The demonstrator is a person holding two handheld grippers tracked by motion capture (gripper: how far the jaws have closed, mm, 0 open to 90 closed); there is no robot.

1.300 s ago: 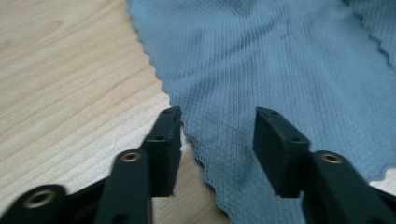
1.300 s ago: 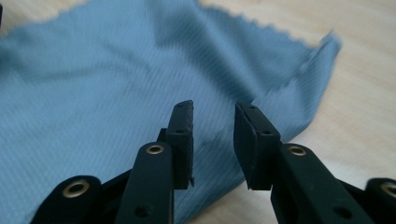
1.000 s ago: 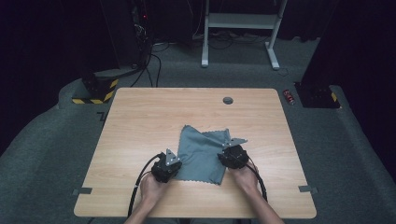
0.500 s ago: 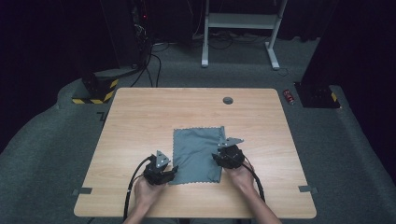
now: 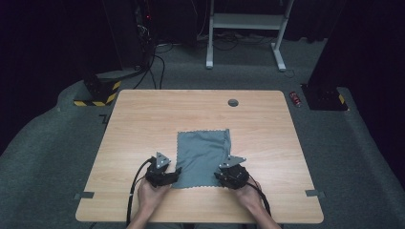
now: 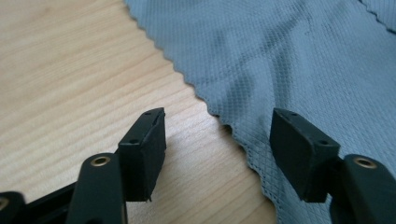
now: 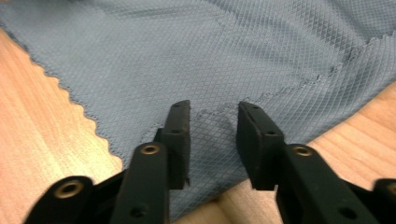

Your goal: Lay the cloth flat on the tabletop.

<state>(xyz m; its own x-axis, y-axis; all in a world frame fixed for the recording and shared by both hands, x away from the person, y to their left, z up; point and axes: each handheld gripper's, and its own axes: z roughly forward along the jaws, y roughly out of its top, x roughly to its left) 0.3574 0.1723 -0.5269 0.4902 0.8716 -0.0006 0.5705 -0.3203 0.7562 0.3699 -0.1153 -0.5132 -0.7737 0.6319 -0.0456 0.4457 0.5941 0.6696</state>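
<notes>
A grey waffle-textured cloth [image 5: 203, 157] lies flat near the wooden surface's [image 5: 143, 119] front edge. The left gripper [image 5: 171, 174] has just been opening, released; the right gripper [image 5: 220, 175] stands apart over its near corner, unclenched.

Left tool [image 5: 175, 172] just opened wide; right tool [image 5: 218, 175] narrower.

Readable text: none that I can make out anywhere in front of me.
Cloth [image 5: 203, 157]: I see a plain diamond weave with no label or print.
Table [image 5: 143, 119]: I see bare wood grain with no lettering.
Far-left floor block [image 5: 95, 98]: yellow and black warning stripes, with no words.
</notes>
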